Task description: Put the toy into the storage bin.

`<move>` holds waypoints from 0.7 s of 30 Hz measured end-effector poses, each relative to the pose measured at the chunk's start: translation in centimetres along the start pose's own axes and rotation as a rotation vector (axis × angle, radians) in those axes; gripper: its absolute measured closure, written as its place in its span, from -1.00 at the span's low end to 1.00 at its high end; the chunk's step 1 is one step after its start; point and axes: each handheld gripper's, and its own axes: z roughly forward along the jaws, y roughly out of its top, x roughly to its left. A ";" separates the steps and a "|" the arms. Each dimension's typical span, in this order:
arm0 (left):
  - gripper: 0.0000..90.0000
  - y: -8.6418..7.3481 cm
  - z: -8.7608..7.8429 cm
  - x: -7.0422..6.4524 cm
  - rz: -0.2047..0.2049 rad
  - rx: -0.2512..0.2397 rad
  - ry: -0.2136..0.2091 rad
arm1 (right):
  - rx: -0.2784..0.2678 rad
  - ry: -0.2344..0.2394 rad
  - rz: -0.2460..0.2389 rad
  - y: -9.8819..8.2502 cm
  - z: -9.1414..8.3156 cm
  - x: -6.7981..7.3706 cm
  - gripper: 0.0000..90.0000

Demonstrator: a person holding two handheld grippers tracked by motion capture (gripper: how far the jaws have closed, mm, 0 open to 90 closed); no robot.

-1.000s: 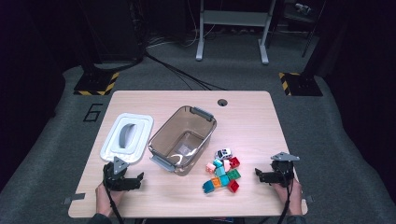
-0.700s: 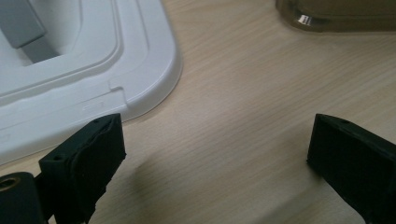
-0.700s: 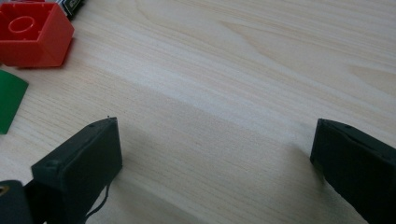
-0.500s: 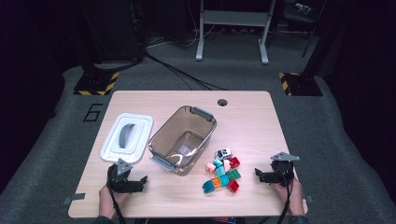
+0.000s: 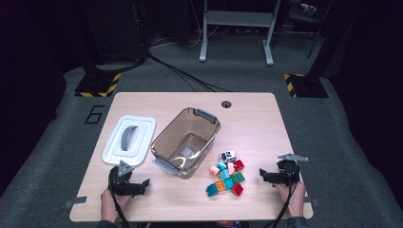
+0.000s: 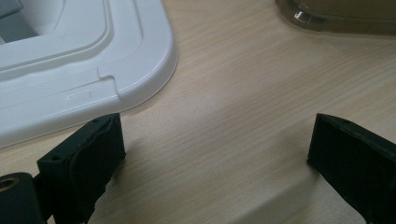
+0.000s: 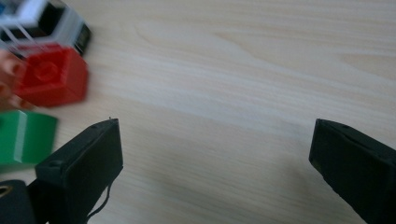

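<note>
A cluster of several coloured blocks (image 5: 226, 178) and a small white toy car (image 5: 227, 156) lie on the wooden table (image 5: 256, 118), front right of centre. My right gripper (image 5: 263, 175) rests on the table just right of the blocks, open and pointing at them. In the right gripper view, my right gripper (image 7: 215, 140) has only bare wood between its jaws; a red block (image 7: 51, 77), a green block (image 7: 23, 135) and the toy car (image 7: 42, 23) sit at the left. My left gripper (image 5: 142, 185) is open at the front left, below the white lid (image 5: 129, 140).
A clear brownish bin (image 5: 186, 141) stands empty in the middle, with grey handles. In the left gripper view, my left gripper (image 6: 217, 135) spans bare wood, with the lid's corner (image 6: 70, 70) at upper left and the bin's edge (image 6: 336, 11) at upper right.
My left gripper has shifted slightly right and toward the table's near edge. The right gripper and the blocks have not visibly moved.
</note>
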 end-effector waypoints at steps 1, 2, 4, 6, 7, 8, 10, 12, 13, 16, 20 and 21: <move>-0.92 0.0 0.0 0.0 0.001 0.000 0.000 | -0.003 0.009 0.020 0.4 -0.2 0.2 -0.96; -0.92 0.0 0.0 0.0 0.001 0.000 0.000 | -0.009 0.025 0.032 0.8 -0.3 0.5 -0.96; -0.92 0.0 0.0 0.0 0.002 0.000 0.000 | -0.015 0.048 0.040 1.8 -0.5 1.4 -0.98; -0.92 0.0 0.0 0.0 0.002 0.000 0.000 | -0.010 0.063 0.039 2.8 -0.3 2.4 -1.00; -0.92 0.0 0.0 0.0 0.004 0.001 -0.001 | -0.006 0.065 0.031 3.2 -0.2 2.8 -1.00; -0.92 0.0 0.0 0.0 0.003 0.000 0.000 | -0.003 0.068 0.024 3.6 0.0 3.3 -1.00; -0.92 0.0 -0.1 0.0 0.012 0.006 -0.003 | 0.003 0.081 0.013 4.5 0.4 4.4 -1.00; -0.92 0.0 -0.1 0.1 0.015 0.015 -0.009 | 0.006 0.096 0.005 5.3 0.9 5.4 -1.00; -0.92 0.0 0.0 0.0 0.011 0.004 -0.002 | 0.006 0.104 0.001 5.7 1.1 5.9 -1.00; -0.92 0.0 0.0 0.0 0.013 0.003 -0.003 | 0.021 0.121 -0.022 6.7 1.9 7.5 -1.00; -0.92 0.0 0.0 0.0 0.017 0.003 -0.002 | 0.069 0.120 -0.034 7.8 3.3 9.5 -1.00; -0.92 0.0 0.0 0.0 0.017 0.002 -0.002 | 0.084 0.114 -0.031 8.1 3.7 9.8 -1.00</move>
